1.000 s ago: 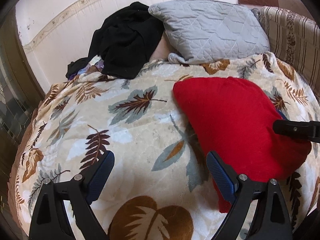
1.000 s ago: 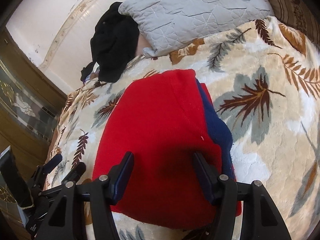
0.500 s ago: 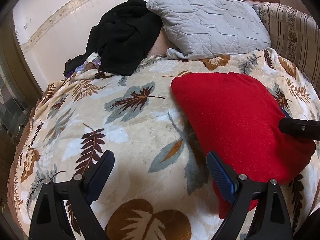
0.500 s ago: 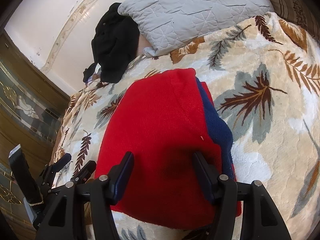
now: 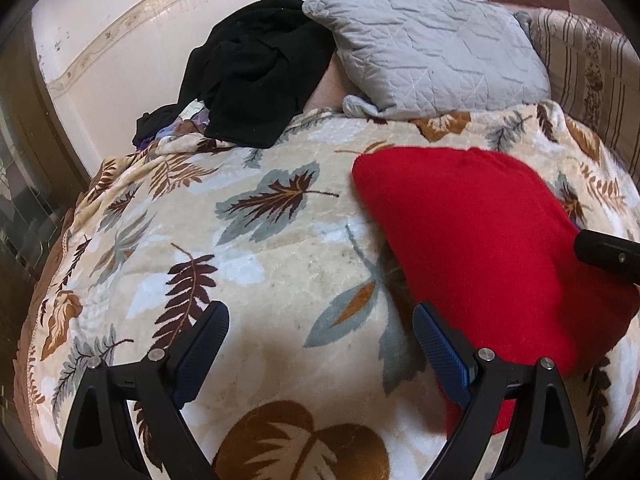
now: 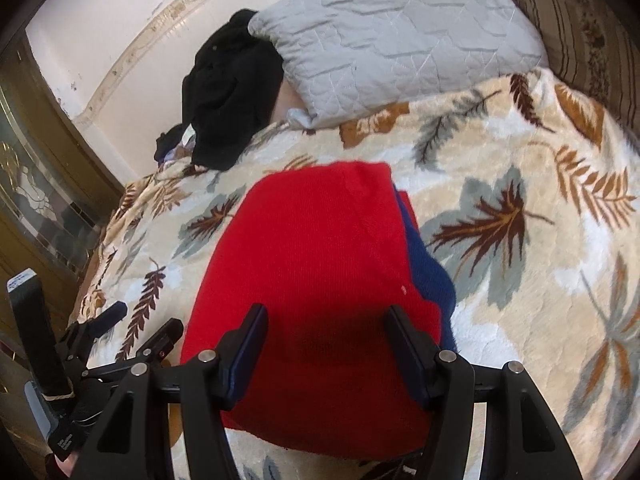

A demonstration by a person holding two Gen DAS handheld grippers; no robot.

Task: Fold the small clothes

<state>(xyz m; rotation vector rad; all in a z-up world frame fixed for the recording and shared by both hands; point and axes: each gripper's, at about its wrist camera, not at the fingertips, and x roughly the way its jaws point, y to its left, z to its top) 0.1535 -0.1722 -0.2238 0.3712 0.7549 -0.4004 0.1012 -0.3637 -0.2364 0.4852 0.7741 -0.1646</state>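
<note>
Red knit [image 6: 320,280] lies folded flat on the blanket [image 6: 540,300], a blue layer [image 6: 430,276] showing along its right edge; it sits mid-bed, directly under the right gripper [image 6: 326,340].

Right gripper: jaws apart at a middling width, nothing between the pads. Both fingers hang over the near half of the knit, casting a shadow on it; contact with the cloth cannot be told. Judged: poised above the bundle either to press it flat or to pick an edge for another fold.

Left gripper [image 5: 320,344]: jaws wide, empty, over bare blanket just left of the knit. Its right finger [image 5: 440,348] overlaps the knit's near-left edge in view; touching or not, cannot tell. Judged: parked clear so the right side can work, yet close enough to pin or lift the left edge.

The knit's outline is rounded, with no sleeves or loose corners showing, so folding looks well advanced. The blue edge peeks out on one side only, which suggests the layers are slightly offset.

Further out: grey pillow [image 5: 432,48] at the head of the bed, a black garment [image 5: 256,76] heaped beside it against the wall [image 5: 132,12], well apart from the knit. Probably next in the pile.
</note>
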